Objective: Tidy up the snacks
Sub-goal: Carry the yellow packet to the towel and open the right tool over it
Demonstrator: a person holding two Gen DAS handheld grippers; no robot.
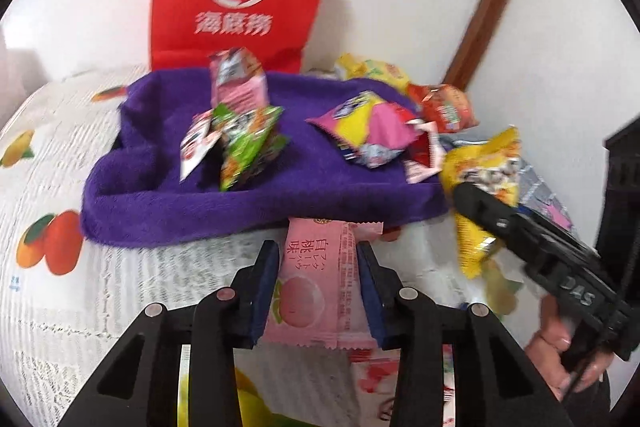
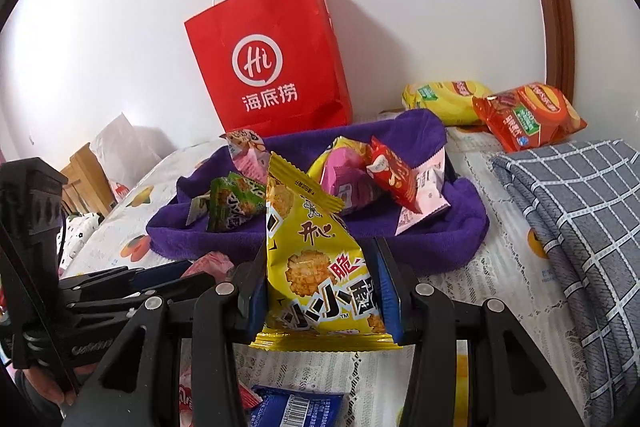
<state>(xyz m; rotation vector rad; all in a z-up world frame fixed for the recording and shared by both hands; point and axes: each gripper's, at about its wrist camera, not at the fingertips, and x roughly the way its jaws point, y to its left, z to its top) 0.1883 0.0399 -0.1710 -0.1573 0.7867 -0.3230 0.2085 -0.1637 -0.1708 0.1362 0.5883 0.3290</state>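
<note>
My left gripper (image 1: pixel 318 251) grips a pink peach snack packet (image 1: pixel 316 291) between its blue pads, just in front of the purple towel-lined basket (image 1: pixel 200 211). My right gripper (image 2: pixel 320 255) is shut on a yellow triangular snack packet (image 2: pixel 312 267), held upright before the same basket (image 2: pixel 440 243). Several packets lie in the basket, among them a green one (image 1: pixel 244 143) and a pink-and-yellow one (image 1: pixel 372 131). In the left wrist view the yellow packet (image 1: pixel 484 163) shows at the right.
A red paper bag (image 2: pixel 272 67) stands against the wall behind the basket. A yellow chip bag (image 2: pixel 444 103) and an orange one (image 2: pixel 528 115) lie at the back right. A grey checked cloth (image 2: pixel 580 227) covers the right. A blue packet (image 2: pixel 296 407) lies below my right gripper.
</note>
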